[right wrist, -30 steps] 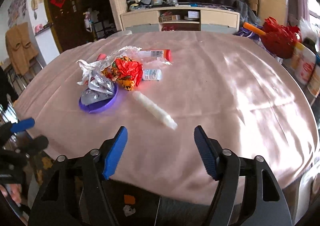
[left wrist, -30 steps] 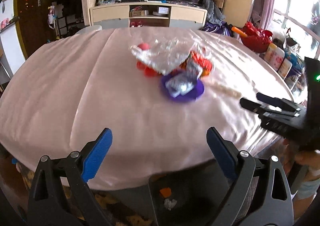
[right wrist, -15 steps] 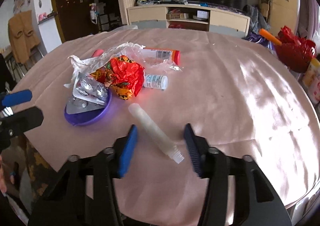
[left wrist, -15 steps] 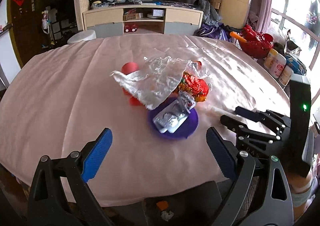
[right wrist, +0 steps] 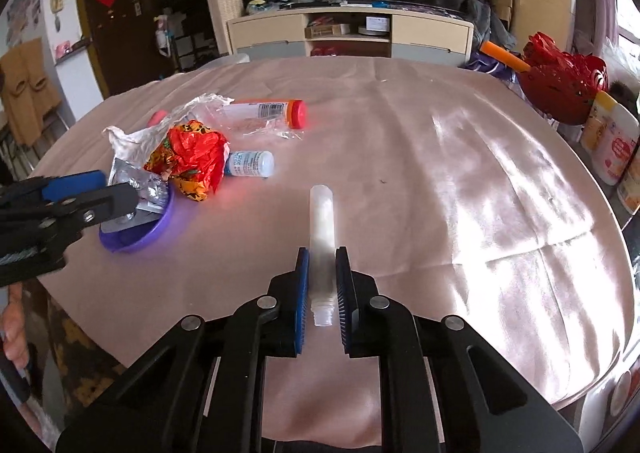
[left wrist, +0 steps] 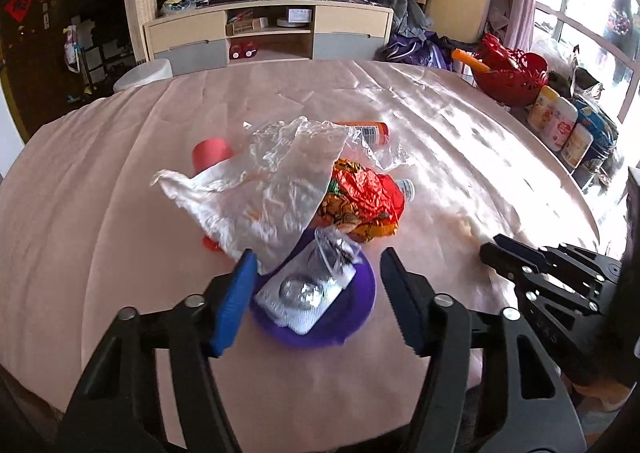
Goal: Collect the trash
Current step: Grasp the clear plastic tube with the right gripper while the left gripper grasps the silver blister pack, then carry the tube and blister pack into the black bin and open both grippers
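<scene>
Pink cloth covers the round table (right wrist: pixel 440 181) under me, with a cluttered living room and a low TV cabinet behind it. I judge the step in hand to be the first pick-ups of the trash: each hand is taking one piece.

My right hand-held gripper (right wrist: pixel 322 285) has just been closing, and its blue pads now clamp the clear plastic tube (right wrist: pixel 322 237) near its threaded open end; the rest of the tube points straight ahead of the jaws and seems to lie on the cloth. My left hand-held gripper (left wrist: pixel 316 301) has just been narrowing too, but its jaws are not yet gripping anything. Between them sit the purple lid (left wrist: pixel 352 317) and the foil blister pack (left wrist: pixel 308 293) lying in it, and no pad presses on either.

Just ahead of the left jaws lies the crumpled clear plastic wrapper (left wrist: pixel 264 189), with the red and orange crumpled wrapper (left wrist: pixel 360 201) just beyond and to the right. Farther ahead are the orange-capped tube (right wrist: pixel 268 111) and a small white bottle (right wrist: pixel 250 164), and a red cup (left wrist: pixel 210 153) shows behind the wrapper.

Next, I think the right hand needs to lift the tube clear. The left needs to finish closing on the lid's rim or the blister pack, which may slide inside the lid. No bin is in view, so I cannot tell where these go.
</scene>
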The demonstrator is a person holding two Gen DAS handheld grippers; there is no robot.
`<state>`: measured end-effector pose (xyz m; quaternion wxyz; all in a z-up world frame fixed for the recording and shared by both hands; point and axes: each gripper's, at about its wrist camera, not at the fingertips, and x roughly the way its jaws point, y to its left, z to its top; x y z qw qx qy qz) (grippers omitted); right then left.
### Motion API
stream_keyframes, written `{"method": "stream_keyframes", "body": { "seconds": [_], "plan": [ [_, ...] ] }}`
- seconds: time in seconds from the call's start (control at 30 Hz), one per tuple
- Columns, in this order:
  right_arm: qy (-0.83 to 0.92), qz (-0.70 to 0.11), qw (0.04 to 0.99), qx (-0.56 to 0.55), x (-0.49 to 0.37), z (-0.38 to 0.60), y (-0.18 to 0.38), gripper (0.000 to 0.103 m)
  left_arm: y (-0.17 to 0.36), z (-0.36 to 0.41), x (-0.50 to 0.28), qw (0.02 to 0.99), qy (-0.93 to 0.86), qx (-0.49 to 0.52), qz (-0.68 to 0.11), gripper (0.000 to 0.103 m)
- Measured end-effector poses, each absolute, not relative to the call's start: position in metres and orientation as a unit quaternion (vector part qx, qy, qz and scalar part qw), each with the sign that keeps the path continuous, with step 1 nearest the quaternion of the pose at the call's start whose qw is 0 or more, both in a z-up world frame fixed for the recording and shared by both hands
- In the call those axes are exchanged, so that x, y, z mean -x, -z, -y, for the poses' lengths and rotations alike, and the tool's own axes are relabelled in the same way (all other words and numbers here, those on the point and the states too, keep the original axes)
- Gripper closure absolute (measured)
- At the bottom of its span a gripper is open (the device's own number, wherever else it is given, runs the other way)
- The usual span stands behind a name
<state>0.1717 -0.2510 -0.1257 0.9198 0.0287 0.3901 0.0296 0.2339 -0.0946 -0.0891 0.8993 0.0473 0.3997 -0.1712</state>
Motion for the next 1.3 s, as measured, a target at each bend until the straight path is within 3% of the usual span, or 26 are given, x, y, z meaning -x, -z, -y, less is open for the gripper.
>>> {"method": "stream_keyframes", "body": {
  "seconds": [0.07, 0.13, 0.83, 1.3],
  "plan": [
    [-0.031, -0.389, 0.920, -0.029, -0.172, 0.252, 0.126, 0.089, 0.091, 0.097, -0.238, 0.899, 0.171, -0.049, -0.401, 0.068],
    [-0.032, -0.388, 0.921, -0.030, -0.172, 0.253, 0.125, 0.089, 0.092, 0.100, -0.240, 0.897, 0.171, -0.049, -0.404, 0.079],
    [-0.052, -0.320, 0.946, -0.026, -0.109, 0.230, 0.047, 0.088, -0.002, 0.078, -0.150, 0.935, 0.163, -0.058, -0.310, 0.079],
    [-0.084, -0.327, 0.940, -0.050, -0.029, 0.209, 0.065, 0.088, 0.035, 0.049, -0.049, 0.925, 0.190, -0.054, -0.324, 0.079]
  ]
}}
